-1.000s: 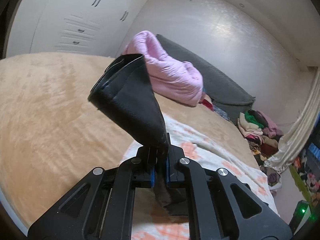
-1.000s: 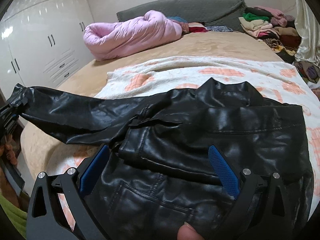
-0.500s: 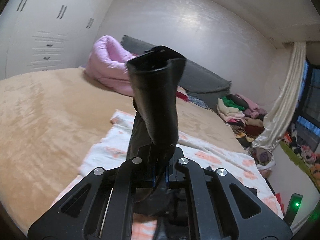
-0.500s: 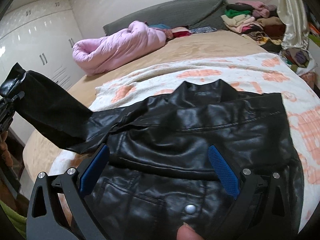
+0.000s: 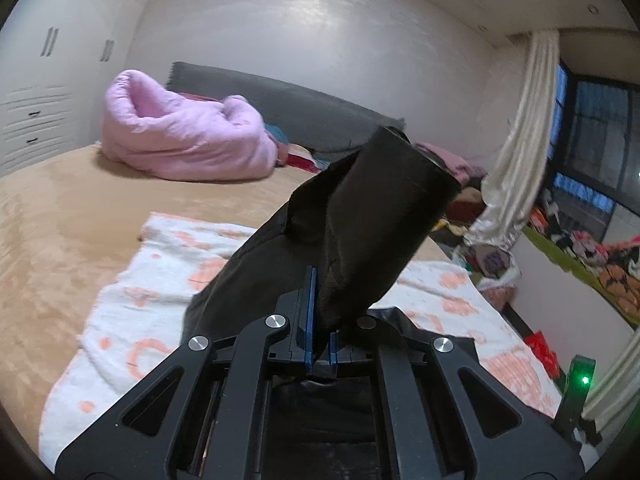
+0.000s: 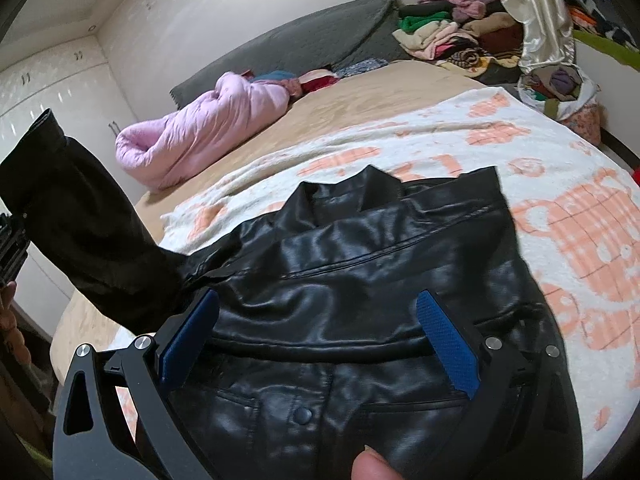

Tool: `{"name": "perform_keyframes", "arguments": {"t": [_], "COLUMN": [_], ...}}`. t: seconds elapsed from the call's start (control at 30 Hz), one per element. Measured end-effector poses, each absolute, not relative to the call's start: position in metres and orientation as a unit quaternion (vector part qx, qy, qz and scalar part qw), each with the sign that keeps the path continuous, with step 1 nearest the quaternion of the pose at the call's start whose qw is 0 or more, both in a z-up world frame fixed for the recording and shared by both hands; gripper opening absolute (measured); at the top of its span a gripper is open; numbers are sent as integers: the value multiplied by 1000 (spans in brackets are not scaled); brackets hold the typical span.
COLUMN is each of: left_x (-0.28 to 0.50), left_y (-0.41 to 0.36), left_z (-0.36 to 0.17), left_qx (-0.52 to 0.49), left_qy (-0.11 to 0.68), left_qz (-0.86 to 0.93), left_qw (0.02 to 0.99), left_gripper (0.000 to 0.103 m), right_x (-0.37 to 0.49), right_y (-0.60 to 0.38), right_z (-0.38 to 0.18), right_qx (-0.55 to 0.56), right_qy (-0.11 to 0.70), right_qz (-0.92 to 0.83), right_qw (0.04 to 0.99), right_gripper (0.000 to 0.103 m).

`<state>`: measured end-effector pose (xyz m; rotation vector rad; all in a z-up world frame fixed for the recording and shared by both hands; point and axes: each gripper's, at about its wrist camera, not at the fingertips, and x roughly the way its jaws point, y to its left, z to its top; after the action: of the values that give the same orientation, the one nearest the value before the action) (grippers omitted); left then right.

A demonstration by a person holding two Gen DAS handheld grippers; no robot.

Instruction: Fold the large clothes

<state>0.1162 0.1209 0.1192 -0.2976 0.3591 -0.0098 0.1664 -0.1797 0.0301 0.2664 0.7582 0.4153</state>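
Note:
A black leather jacket [image 6: 372,280] lies front up on a white blanket with orange print [image 6: 568,200], collar toward the headboard. Its left sleeve [image 6: 92,240] is lifted off the bed and rises toward the left edge of the right wrist view. My left gripper [image 5: 320,332] is shut on that sleeve [image 5: 360,232] near the cuff, which stands up in front of the camera. My right gripper [image 6: 320,332] hovers open over the jacket's chest, blue pads [image 6: 448,344] wide apart, nothing between them. A fingertip [image 6: 372,464] shows at the bottom edge.
A rolled pink duvet [image 5: 184,140] lies by the grey headboard [image 5: 288,108] on the tan bedspread [image 5: 52,216]. Piled clothes [image 6: 460,32] and a tied cream curtain [image 5: 516,152] stand at the far right. White wardrobes [image 5: 36,80] line the left wall.
My left gripper has carried the sleeve up and across toward the jacket's body, rolling as it went. My right gripper has slid sideways over the jacket, still open.

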Motion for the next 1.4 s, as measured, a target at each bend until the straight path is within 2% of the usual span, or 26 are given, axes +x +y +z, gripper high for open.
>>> {"name": "perform_keyframes", "arguments": {"t": [0.23, 0.53, 0.83, 0.93, 1.03, 1.07, 1.13, 1.17, 1.2, 1.27, 1.3, 1.4], "left_x": [136, 153, 164, 165, 167, 168, 166, 163, 161, 158, 156, 151], "left_y": [74, 22, -13, -29, -39, -41, -44, -45, -46, -49, -49, -48], "left_z": [106, 64, 1, -26, -47, -55, -64, -67, -70, -74, -75, -74], "left_qx": [-122, -79, -27, 18, 46, 57, 68, 74, 78, 87, 87, 82], "left_qy": [208, 270, 336, 362, 383, 392, 398, 399, 399, 401, 403, 402], "left_qz": [-46, -83, -99, -101, -95, -92, -93, -93, -95, -106, -109, -114], "left_qw": [969, 956, 936, 926, 918, 914, 910, 909, 909, 906, 905, 905], "left_gripper": [0, 0, 4, 6, 9, 9, 16, 18, 23, 52, 69, 69], "right_x": [171, 174, 179, 183, 184, 185, 188, 189, 190, 193, 195, 199], "right_y": [-220, -250, -253, -250, -241, -238, -234, -232, -230, -224, -222, -213], "right_z": [26, 21, 9, 2, -4, -5, -10, -13, -16, -23, -25, -33], "right_qx": [162, 188, 217, 230, 227, 226, 233, 239, 241, 247, 251, 260], "right_qy": [361, 361, 381, 397, 410, 415, 425, 432, 435, 449, 453, 473], "right_qz": [170, 147, 163, 178, 194, 199, 213, 220, 224, 236, 242, 256], "right_qw": [903, 902, 884, 871, 862, 859, 848, 841, 838, 826, 820, 802], "right_gripper": [98, 98, 98, 98, 92, 86, 84, 80, 77, 71, 68, 66]}}
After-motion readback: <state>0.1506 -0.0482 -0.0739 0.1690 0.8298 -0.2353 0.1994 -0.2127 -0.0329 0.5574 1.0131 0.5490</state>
